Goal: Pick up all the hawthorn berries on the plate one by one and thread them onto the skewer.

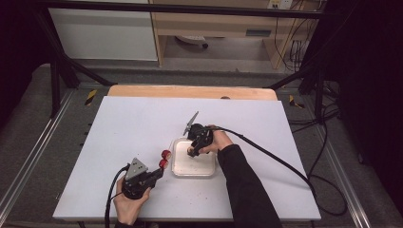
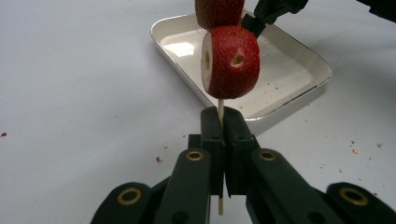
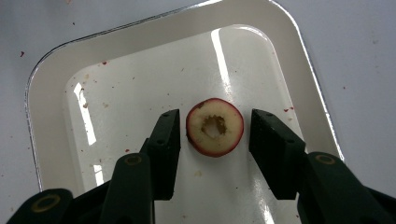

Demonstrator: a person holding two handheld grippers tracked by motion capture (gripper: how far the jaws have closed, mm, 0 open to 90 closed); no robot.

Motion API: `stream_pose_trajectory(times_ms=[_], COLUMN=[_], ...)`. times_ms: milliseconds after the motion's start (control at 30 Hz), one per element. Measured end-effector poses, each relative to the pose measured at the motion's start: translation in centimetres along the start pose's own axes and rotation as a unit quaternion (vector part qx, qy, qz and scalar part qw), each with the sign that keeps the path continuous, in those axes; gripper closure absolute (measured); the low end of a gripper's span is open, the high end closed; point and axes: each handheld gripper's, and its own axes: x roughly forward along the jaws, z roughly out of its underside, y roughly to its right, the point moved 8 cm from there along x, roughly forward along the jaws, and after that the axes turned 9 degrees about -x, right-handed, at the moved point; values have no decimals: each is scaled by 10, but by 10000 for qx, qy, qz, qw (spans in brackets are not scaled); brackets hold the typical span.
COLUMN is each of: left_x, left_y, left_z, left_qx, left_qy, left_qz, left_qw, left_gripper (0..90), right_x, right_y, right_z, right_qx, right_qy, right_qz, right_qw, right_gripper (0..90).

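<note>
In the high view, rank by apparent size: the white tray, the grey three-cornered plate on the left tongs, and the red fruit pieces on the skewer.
1. White rectangular tray
2. Grey three-cornered plate
3. Red fruit pieces, each smallest

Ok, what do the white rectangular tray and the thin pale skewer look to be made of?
White rectangular tray: probably enamelled metal or glazed ceramic; it is glossy, with sharp light streaks and a thin darker rim. Thin pale skewer: looks like bamboo or wood, matt and cream, clamped in the left gripper, with red fruit slices threaded on.
</note>
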Motion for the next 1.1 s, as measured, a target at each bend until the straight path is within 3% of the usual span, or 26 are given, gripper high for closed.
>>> stream_pose_trajectory(times_ms=[367, 500, 700, 900, 1000, 1067, 1100], left_x=[-1, -1, -1, 0, 0, 1, 2], left_y=[-1, -1, 1, 5, 9, 11, 13], left_z=[0, 0, 0, -1, -2, -2, -2], left_qx=[6, 4, -52, -59, -61, -56, -53], left_qy=[2, -1, 52, 81, 114, 127, 128], left_qz=[-15, -10, 1, 21, 42, 48, 56], left_qw=[10000, 10000, 10000, 9999, 9999, 9999, 9999], left_gripper=[883, 883, 882, 883, 882, 882, 882], right_x=[0, -6, -28, -51, -61, -70, -73], right_y=[1, 1, -2, -10, -13, -16, -17], right_z=[-2, -5, -11, -11, -8, -6, -5], right_qx=[-55, 121, 694, 1301, 1632, 1912, 2004], right_qy=[-50, 36, 423, 998, 1333, 1697, 1798], right_qz=[57, 138, 267, 367, 428, 407, 400], right_qw=[10000, 9998, 9963, 9858, 9766, 9659, 9622], right_gripper=[610, 612, 613, 614, 615, 615, 615])
